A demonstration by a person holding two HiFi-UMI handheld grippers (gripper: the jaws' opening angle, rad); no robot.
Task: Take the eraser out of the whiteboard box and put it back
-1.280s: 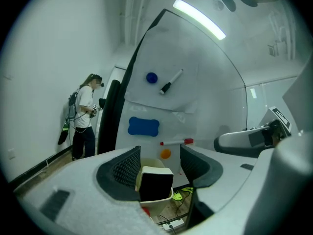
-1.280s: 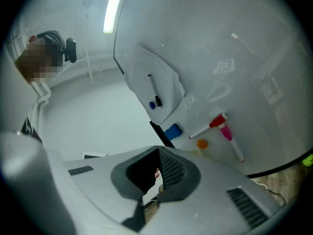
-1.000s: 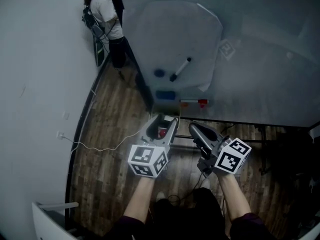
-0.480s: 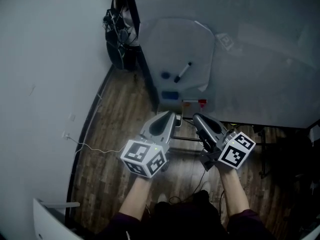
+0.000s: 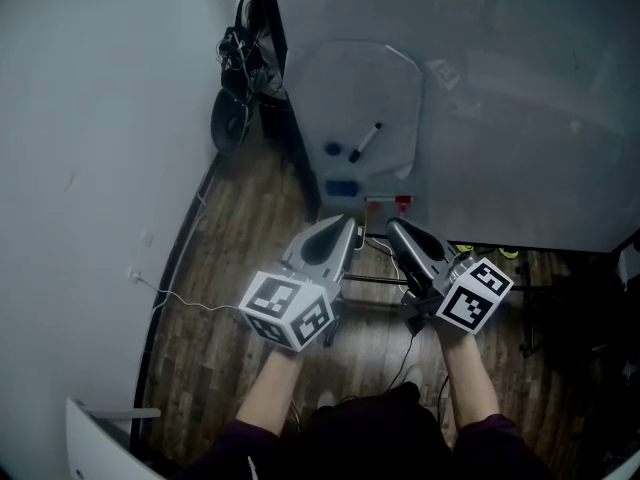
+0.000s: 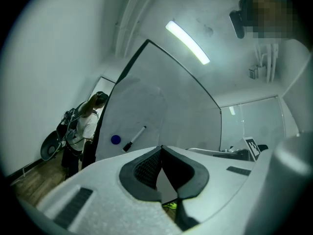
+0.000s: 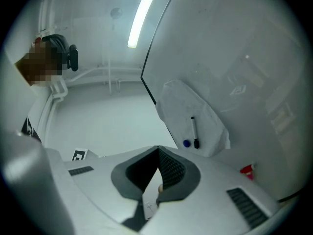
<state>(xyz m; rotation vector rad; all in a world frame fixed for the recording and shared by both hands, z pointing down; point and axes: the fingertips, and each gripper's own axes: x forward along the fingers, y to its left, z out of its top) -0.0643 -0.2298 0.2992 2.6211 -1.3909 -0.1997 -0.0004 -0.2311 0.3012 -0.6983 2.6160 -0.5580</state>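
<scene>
On the whiteboard hangs a pale sheet with a black marker and a round blue magnet. Below it sits a blue rectangular thing; I cannot tell whether it is the eraser or its box. My left gripper is just below it, shut after closing just now, with nothing between its jaws. My right gripper is beside it, also shut and empty. The marker shows beyond the closed tips of the left gripper and the right gripper.
A small red item sits on the board's ledge by the blue thing. A person stands at the board's left edge beside dark gear. A white cable runs over the wooden floor along the left wall.
The left jaws stood open a second ago and are now shut. Both grippers have risen towards the board's ledge. The person at the top left has left the head view.
</scene>
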